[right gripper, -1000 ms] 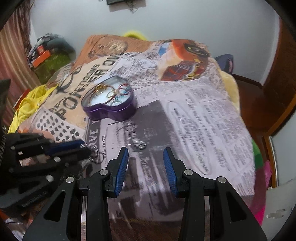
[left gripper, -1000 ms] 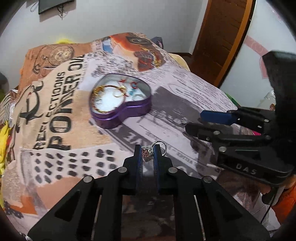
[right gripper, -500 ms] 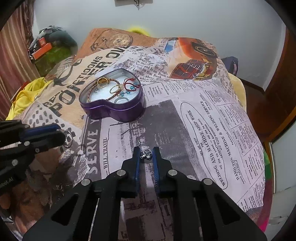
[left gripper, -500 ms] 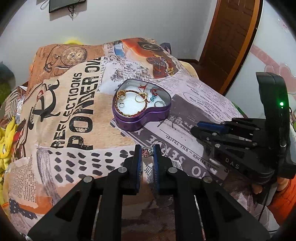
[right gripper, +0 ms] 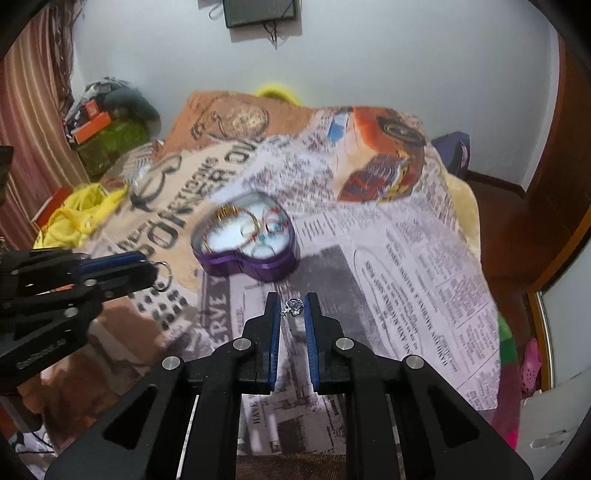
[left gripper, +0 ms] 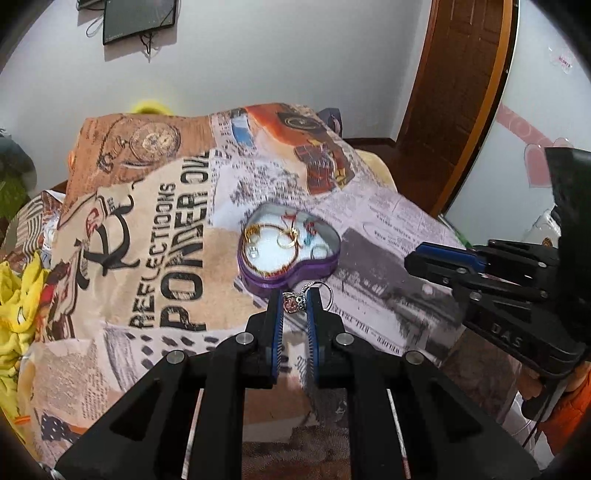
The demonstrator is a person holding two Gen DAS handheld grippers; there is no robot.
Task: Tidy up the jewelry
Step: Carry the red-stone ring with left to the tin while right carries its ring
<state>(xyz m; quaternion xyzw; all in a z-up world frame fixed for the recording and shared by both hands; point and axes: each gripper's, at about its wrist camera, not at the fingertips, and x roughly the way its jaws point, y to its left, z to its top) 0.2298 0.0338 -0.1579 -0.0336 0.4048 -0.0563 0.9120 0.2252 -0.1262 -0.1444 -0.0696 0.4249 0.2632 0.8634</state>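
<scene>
A bed is covered by a printed blanket (left gripper: 155, 229) patterned like old newspaper, with a pocket watch toward its far left corner and an orange vintage car toward its far right corner. White walls are seen behind it, with a dark screen (left gripper: 138, 18) mounted high up, a brown wooden door (left gripper: 454, 96) to the right, and striped curtains (right gripper: 26, 122) to the left. Yellow fabric (right gripper: 79, 214) is bunched off the blanket's left edge.

"REFLECTIONS" and "PONDER" are read in large black letters on the blanket's left half; "SERVE" and "WELDER" are made out nearer the front edge. "DAS" is embossed on the right gripper's body in the left wrist view.

A purple heart-shaped tin (left gripper: 290, 247), lid off, sits near the middle of the blanket; gold bangles, rings and small blue and red pieces are held on its white lining.

A silver ring with a reddish stone (left gripper: 294, 302) is pinched by the left gripper (left gripper: 294, 306), above the blanket just in front of the tin's near edge. A small silver earring with a clear stone (right gripper: 294, 307) is pinched by the right gripper (right gripper: 294, 314), also held just short of the tin.
</scene>
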